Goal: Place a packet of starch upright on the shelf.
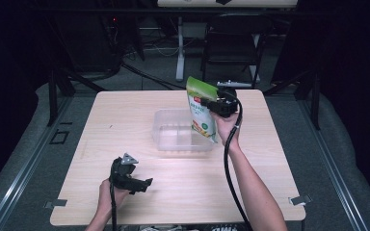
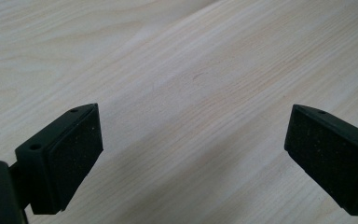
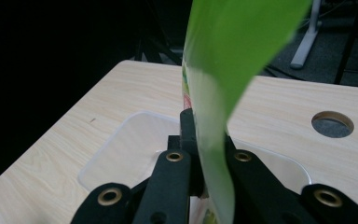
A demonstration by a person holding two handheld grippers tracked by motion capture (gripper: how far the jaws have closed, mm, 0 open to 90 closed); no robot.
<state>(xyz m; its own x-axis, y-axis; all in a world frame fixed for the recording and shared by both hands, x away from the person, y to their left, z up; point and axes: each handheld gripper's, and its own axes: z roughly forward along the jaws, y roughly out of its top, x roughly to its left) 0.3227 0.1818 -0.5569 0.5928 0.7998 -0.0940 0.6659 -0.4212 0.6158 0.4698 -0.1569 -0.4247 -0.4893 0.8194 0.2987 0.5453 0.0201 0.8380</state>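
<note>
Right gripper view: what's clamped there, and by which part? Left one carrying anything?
The right hand-held gripper is shut on the green pouch, pinching its side edge near the top, above the clear bin. The left hand-held gripper is open and holds nothing.

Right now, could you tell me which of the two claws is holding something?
The right claw: it is shut on the green pouch above the clear tub. The left claw is open, over bare table.

I see a pale wood-grain worktop point(image 1: 125, 125), squarish, edges rounded. A clear plastic tub point(image 1: 166, 132) sits directly on it, a bit right of centre toward the far side. There's a round cable hole point(image 3: 332, 124) in the worktop near the tub. Two metal clips, point(image 1: 55, 203) and point(image 1: 300, 199), sit at the near corners. Grey floor point(image 1: 24, 168) surrounds it.
</note>
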